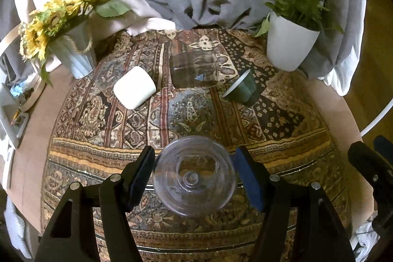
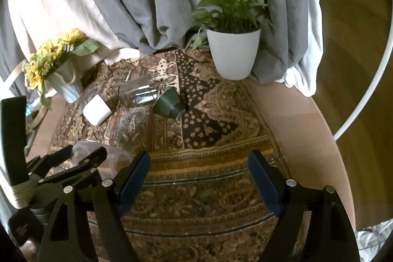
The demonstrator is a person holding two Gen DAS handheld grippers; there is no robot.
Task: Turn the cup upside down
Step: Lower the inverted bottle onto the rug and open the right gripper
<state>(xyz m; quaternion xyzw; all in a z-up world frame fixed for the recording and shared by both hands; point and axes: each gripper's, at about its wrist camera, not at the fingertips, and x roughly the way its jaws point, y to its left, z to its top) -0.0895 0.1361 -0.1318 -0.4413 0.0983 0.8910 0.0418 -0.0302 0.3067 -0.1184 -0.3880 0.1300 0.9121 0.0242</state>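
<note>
Covering most of the round table (image 1: 343, 114), a patterned cloth (image 1: 172, 119) leaves bare wood only along the rim. Two planters stand at the back: sunflowers (image 1: 49, 23) and a leafy plant (image 2: 233, 16). Three cups lie on their sides: white (image 1: 134, 87), clear (image 1: 194, 69), green (image 1: 242, 89). One stemmed clear glass (image 1: 194, 176) sits between the left gripper (image 1: 194, 176)'s parted fingers, contact unclear. Only the right-wrist view shows the right gripper (image 2: 199, 181), spread wide over open cloth.
</note>
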